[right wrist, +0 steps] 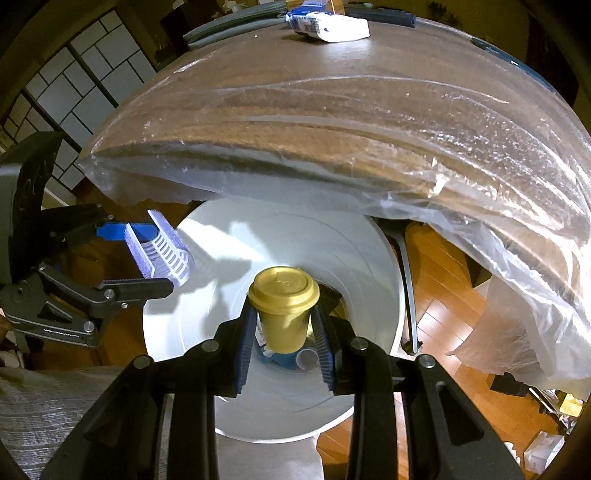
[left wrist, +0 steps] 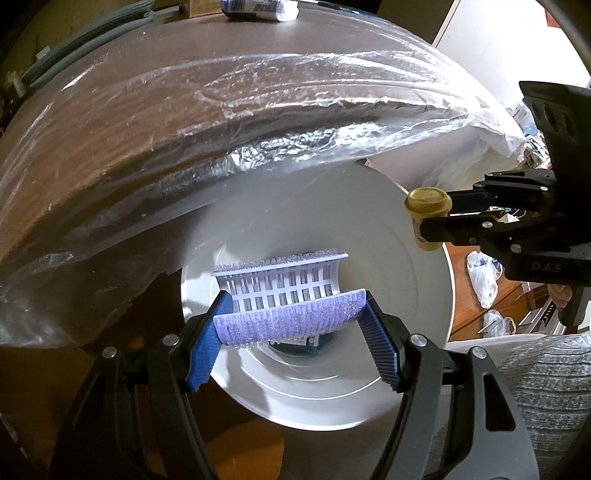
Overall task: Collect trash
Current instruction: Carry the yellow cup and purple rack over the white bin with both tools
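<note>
— What have I got in each hand?

— In my left tool [left wrist: 291,325] I'm gripping a curved white plastic grid piece with a lilac bristly strip [left wrist: 288,295] along its edges; the blue ribbed pads are closed on its two ends. In my right tool [right wrist: 284,325] I'm clamping a small gold plastic cup with a gold lid [right wrist: 283,308], pads pressed against its sides, lid towards the camera. One item per tool, two in all.

— Where are they relative to the bin?

— Both hang over the mouth of the round white plastic bin [right wrist: 354,258]. From the left wrist camera the same bin [left wrist: 406,295] fills the middle, and the cup [left wrist: 428,210] sits at its right rim, held by my right tool [left wrist: 436,218]. From the right wrist, the grid piece [right wrist: 162,251] and left tool [right wrist: 147,254] are over the bin's left rim.

— Anything already inside?

— At the bottom I see some bits, blue and pale [right wrist: 291,358], too small to name.

— Anything crowding me?

— A clear crinkled plastic bag [left wrist: 258,110] lies across the brown wooden bench [left wrist: 295,40], draping over the bench edge just above the bin. One white-and-blue packet [right wrist: 328,26] lies at the far side of the bench.
</note>
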A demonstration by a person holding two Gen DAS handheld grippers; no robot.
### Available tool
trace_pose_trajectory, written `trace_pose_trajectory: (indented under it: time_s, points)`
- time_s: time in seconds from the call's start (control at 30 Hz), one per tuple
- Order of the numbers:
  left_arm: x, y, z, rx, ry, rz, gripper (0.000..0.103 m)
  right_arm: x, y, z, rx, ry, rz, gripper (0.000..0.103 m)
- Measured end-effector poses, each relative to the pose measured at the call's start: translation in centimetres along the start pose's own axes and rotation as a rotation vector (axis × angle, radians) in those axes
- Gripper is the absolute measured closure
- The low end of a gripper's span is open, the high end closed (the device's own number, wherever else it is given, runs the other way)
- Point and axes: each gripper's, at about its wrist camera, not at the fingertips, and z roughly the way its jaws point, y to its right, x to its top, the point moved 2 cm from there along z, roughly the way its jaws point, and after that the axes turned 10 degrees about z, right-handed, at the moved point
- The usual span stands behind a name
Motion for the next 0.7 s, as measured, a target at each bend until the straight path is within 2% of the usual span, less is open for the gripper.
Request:
trace_pose_trajectory:
  time_s: [0.7]
  points:
    - [-0.1,-0.3,3.2,0.031,-0.04,0.007,0.033,-0.6,-0.8,3.2,-0.048,-0.033,-0.009,0.072]
